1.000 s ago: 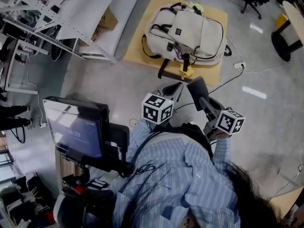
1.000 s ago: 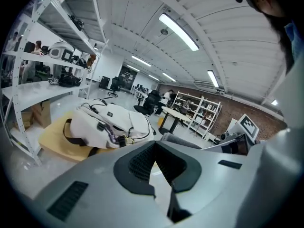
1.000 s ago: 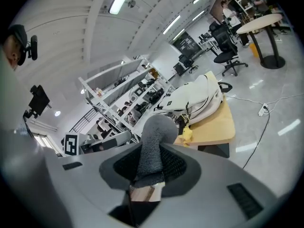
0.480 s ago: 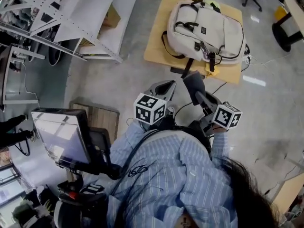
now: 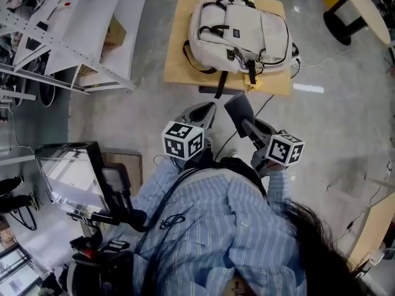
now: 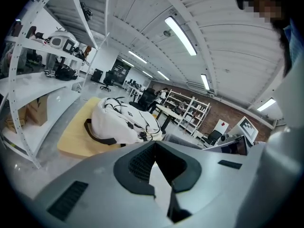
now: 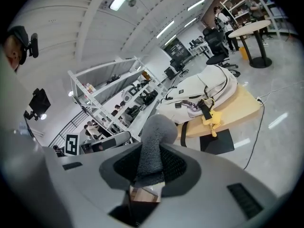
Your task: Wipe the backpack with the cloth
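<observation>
A cream backpack (image 5: 241,32) with black straps lies flat on a low wooden board (image 5: 179,63) on the floor, well ahead of me. Both grippers are held close to the body, short of the board and apart from the backpack. My left gripper (image 5: 207,108) has its jaws closed together with nothing between them (image 6: 154,148). My right gripper (image 5: 250,127) is shut on a grey cloth (image 5: 237,106), which sticks up past the fingertips (image 7: 154,141). The backpack (image 7: 199,91) also shows in the right gripper view, with a yellow tag (image 7: 211,118) hanging off its near side.
A white shelving rack (image 5: 80,23) stands to the left of the board. A monitor on a cart (image 5: 68,177) is at my left. A black mat (image 5: 222,90) lies at the board's near edge, a cable (image 5: 308,63) runs right of it, and a round table (image 5: 364,11) stands far right.
The head view has swung, so the backpack and the monitor sit further left in the picture. Both grippers stay in front of the body, the right one still holding the cloth.
</observation>
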A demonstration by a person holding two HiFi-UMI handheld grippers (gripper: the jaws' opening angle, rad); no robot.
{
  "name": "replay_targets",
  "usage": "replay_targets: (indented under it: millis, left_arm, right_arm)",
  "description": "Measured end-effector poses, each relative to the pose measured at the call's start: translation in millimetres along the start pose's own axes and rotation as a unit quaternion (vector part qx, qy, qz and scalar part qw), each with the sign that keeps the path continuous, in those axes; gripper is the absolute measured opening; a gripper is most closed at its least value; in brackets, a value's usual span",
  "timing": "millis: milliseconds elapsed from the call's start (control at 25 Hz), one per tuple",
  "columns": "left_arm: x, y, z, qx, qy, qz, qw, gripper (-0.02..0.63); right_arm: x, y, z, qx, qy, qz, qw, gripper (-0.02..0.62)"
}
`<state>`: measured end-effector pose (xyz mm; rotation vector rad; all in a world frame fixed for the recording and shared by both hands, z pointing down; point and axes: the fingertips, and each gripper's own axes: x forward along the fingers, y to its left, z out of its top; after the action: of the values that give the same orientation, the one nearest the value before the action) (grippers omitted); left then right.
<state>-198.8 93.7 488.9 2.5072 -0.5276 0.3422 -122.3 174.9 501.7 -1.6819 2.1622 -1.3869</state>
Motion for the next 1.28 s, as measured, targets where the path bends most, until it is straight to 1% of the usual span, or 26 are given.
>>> replay_targets:
  millis: [200, 360, 480, 840, 1280]
  left_arm:
    - [10.5, -30.9, -2.5, 0.008, 0.0, -0.016, 0.9998, 0.005]
    - [14.0, -50.0, -9.7, 0.005, 0.003, -0.013, 0.9999, 0.005]
    - [16.1, -61.1, -14.2, 0.013, 0.008, -0.008, 0.9998, 0.005]
    - [13.2, -67.8, -17.5, 0.019, 0.01, 0.015, 0.9996, 0.005]
    - [10.9, -64.9, -20.8, 0.021, 0.016, 0.017, 0.9995, 0.005]
  right_arm:
    - [-27.3, -8.6, 3.9, 0.0, -0.013, -0.005, 1.0, 0.106]
    - [-49.0, -18.4, 0.5, 0.017, -0.023, -0.001, 1.0, 0.106]
    - [-61.9, -26.9, -1.6, 0.021, -0.026, -0.002, 0.999, 0.106]
    - [-71.7, -37.4, -8.9, 0.019, -0.02, 0.003, 1.0, 0.106]
    - [-72.1, -37.2, -17.3, 0.02, -0.019, -0.003, 1.0, 0.106]
